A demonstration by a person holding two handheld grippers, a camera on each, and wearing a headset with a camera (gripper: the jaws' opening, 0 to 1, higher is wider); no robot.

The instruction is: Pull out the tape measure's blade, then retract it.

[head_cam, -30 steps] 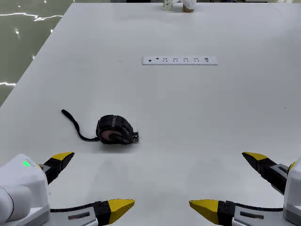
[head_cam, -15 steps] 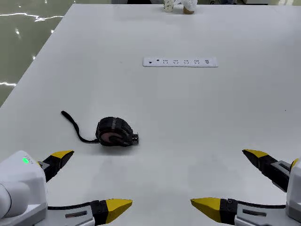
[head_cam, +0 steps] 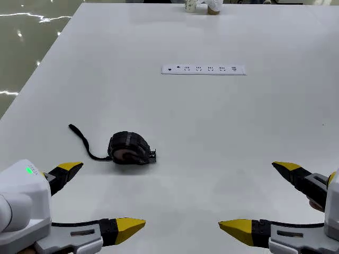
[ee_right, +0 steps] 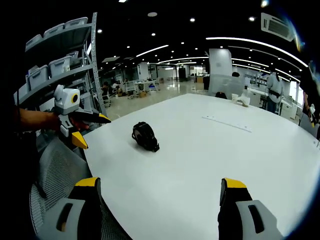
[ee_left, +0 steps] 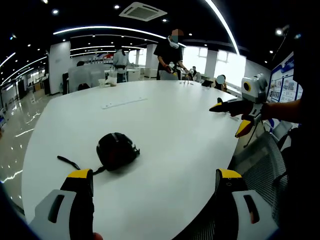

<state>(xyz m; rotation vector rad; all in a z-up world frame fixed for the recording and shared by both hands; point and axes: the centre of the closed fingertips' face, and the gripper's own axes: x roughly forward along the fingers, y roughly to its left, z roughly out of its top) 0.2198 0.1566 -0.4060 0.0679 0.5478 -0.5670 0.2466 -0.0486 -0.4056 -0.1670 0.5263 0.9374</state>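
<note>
Tape measure (head_cam: 130,148) lies on the table (head_cam: 222,121), left of centre, hook end facing right. Left gripper (head_cam: 111,193) and right gripper (head_cam: 248,196) hover at the near edge, jaws wide and empty. Suggest the left clamps the case and the right pinches the hook, pulling right. Open room there; power strip (head_cam: 203,69) well clear.

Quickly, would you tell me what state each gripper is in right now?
Left gripper: open, holding nothing.
Right gripper: open, holding nothing.
The tape measure lies on the table, apart from both.
</note>
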